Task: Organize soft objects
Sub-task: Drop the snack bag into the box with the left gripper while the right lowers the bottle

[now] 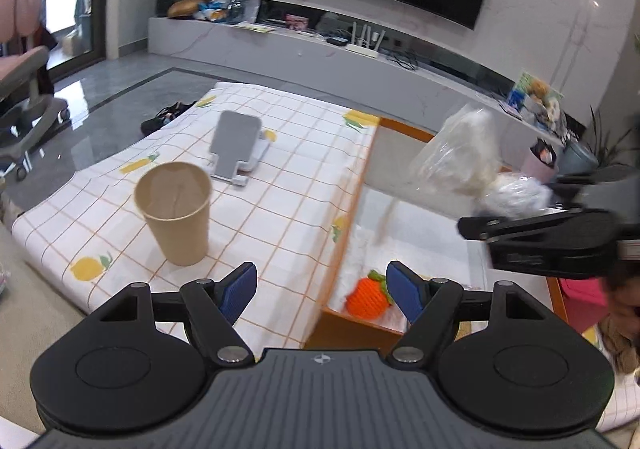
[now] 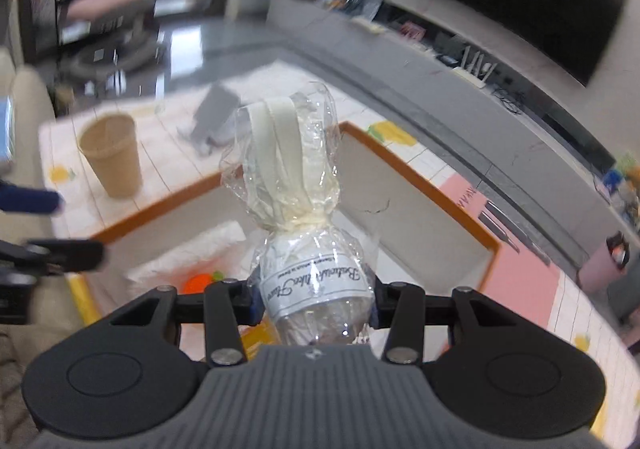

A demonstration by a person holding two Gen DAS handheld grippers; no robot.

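Left claw open above orange plush; right claw grips wrapped bundle.

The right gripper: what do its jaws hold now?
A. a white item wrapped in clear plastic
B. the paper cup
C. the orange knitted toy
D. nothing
A: the right gripper has its jaws closed on the plastic-wrapped white item, while the paper cup stands on the table and the orange toy lies in the tray.

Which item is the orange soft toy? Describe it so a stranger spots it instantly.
Find the orange-rimmed tray beside the checked cloth. In its near corner, on white padding, lies the orange toy: knitted, bright orange, green leaves on top, unlike the wrapped white bundle.
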